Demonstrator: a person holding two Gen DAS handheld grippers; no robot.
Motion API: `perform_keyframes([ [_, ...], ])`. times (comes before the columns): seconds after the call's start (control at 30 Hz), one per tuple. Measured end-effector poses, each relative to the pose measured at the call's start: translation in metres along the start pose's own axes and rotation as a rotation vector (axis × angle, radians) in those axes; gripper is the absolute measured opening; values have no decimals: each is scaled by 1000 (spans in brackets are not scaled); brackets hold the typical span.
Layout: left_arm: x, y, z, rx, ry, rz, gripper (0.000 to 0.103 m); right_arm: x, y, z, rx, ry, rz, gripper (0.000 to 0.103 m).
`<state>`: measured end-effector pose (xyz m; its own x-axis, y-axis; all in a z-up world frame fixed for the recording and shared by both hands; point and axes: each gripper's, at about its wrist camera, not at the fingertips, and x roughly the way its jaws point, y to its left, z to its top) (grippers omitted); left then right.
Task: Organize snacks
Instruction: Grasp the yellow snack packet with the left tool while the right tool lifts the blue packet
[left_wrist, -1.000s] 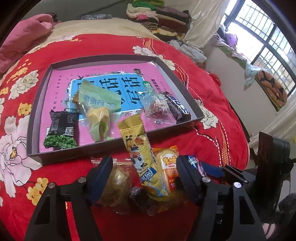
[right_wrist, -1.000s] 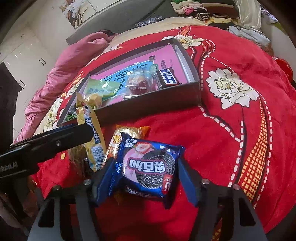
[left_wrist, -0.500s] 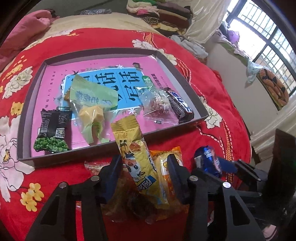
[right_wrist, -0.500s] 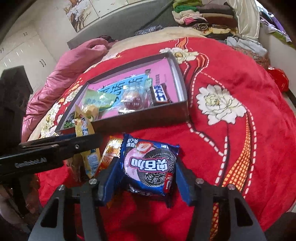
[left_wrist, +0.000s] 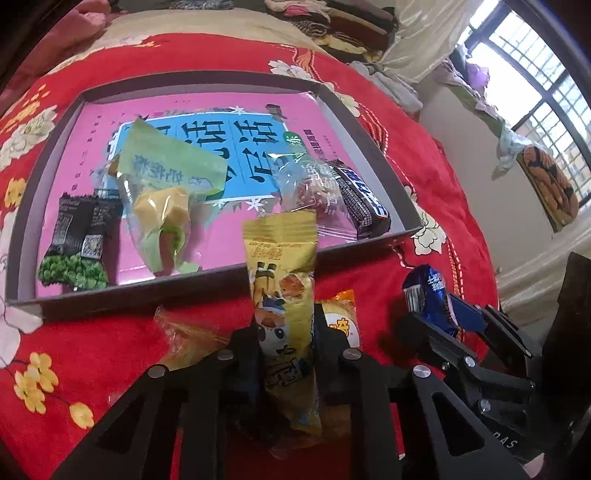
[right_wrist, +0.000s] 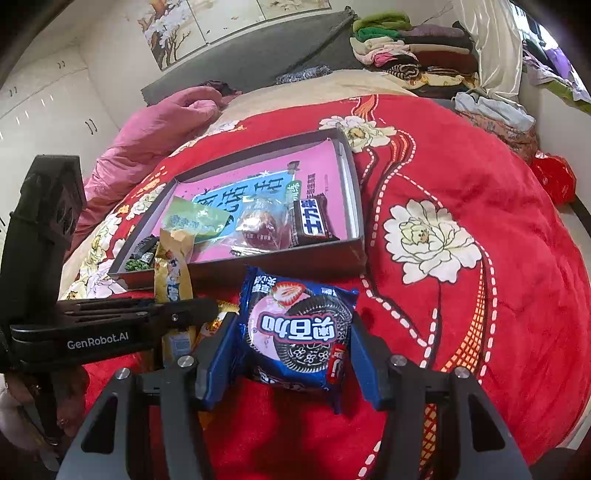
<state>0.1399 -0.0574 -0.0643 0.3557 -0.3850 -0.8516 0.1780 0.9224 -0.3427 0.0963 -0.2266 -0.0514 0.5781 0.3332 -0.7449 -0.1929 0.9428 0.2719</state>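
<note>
Left wrist: tongs (left_wrist: 286, 345) pinch yellow snack packet (left_wrist: 282, 280).

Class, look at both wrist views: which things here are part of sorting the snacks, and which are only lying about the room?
Part of the job:
- grey box
- yellow snack packet in the left gripper
- blue cookie pack in the right gripper
- green pea packet
- chocolate bar

Lying about:
- red floral blanket
- folded clothes
- pink quilt

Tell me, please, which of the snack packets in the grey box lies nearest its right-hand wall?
The dark chocolate bar with white lettering: it lies along the right wall of the grey box, beyond the clear candy bag, green pouch and pea packet.
</note>
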Motion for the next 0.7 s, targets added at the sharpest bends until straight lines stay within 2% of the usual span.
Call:
perform_keyframes([
  [0.2, -13, -5, -9, -3, 25, 12, 18, -4, 1, 2, -13, -13, 5, 57],
  [0.7, -32, -7, -12, 13, -15, 17, 16, -8, 6, 10, -37, -45, 16, 57],
])
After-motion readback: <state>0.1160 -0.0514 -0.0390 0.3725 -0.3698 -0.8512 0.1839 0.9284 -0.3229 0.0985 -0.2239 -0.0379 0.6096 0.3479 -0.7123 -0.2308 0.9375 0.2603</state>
